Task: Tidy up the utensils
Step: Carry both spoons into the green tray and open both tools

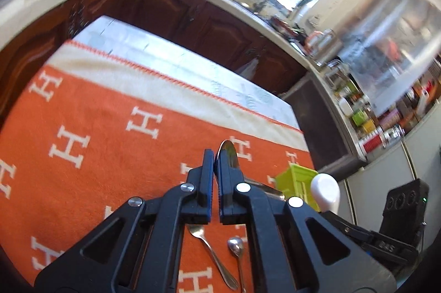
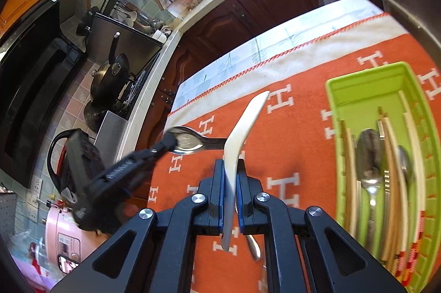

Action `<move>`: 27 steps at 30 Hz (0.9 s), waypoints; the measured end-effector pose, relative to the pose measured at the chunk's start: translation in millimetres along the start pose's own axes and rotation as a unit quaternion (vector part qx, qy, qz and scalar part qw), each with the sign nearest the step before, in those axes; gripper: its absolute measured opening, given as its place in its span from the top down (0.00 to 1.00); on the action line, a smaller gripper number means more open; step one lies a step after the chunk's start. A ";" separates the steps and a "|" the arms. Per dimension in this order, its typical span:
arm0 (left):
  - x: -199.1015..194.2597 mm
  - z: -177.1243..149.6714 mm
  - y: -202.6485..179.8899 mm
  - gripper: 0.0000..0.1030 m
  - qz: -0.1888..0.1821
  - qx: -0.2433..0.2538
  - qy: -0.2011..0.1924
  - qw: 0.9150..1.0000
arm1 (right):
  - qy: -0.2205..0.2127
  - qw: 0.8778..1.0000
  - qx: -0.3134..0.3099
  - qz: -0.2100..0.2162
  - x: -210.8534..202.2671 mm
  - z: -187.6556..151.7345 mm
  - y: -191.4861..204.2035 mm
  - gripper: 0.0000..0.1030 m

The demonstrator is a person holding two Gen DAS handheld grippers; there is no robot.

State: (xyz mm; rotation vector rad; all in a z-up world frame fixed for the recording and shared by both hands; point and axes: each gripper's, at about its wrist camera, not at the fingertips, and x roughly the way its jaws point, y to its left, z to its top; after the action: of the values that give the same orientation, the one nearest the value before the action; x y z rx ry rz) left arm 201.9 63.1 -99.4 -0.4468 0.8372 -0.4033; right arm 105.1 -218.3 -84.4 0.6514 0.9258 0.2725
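Observation:
My left gripper (image 1: pixel 214 155) is shut on a large metal spoon (image 1: pixel 228 155), held above the orange cloth; it also shows in the right wrist view (image 2: pixel 187 142), with the left gripper (image 2: pixel 168 141) gripping its bowl end. My right gripper (image 2: pixel 230 164) is shut on a white spoon (image 2: pixel 242 127), whose bowl shows in the left wrist view (image 1: pixel 325 191). A green utensil tray (image 2: pixel 366 91) at the right holds a metal spoon (image 2: pixel 370 155) and several pale utensils; its corner shows in the left wrist view (image 1: pixel 295 180). A fork (image 1: pixel 212 254) and a small spoon (image 1: pixel 235 248) lie on the cloth.
An orange cloth with white H letters (image 1: pixel 104 127) covers the table. Dark wooden cabinets (image 1: pixel 193 17) and a cluttered counter (image 1: pixel 344 88) stand beyond the table's far edge. A stove with pans (image 2: pixel 115 77) is at the left. Another utensil handle (image 2: pixel 253 246) lies under my right gripper.

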 end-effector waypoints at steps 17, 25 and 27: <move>-33.2 -56.7 -159.6 1.00 -0.106 0.229 0.081 0.964 | -0.043 0.994 0.003 -0.101 -104.1 -46.8 -84.8 0.93; -11.0 -112.9 -206.9 1.00 -0.122 0.350 0.147 0.917 | -0.030 0.992 0.001 -0.119 -115.0 -70.5 -121.5 0.93; -3.8 -127.6 -216.3 0.99 -0.114 0.378 0.164 0.904 | -0.022 0.992 -0.003 -0.120 -114.9 -77.1 -129.0 0.93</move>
State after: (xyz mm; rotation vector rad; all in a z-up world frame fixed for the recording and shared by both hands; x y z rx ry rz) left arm 64.7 -143.2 -58.4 0.2637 0.8794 -0.9946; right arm -31.4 -343.2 -123.4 0.5319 0.9513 0.0460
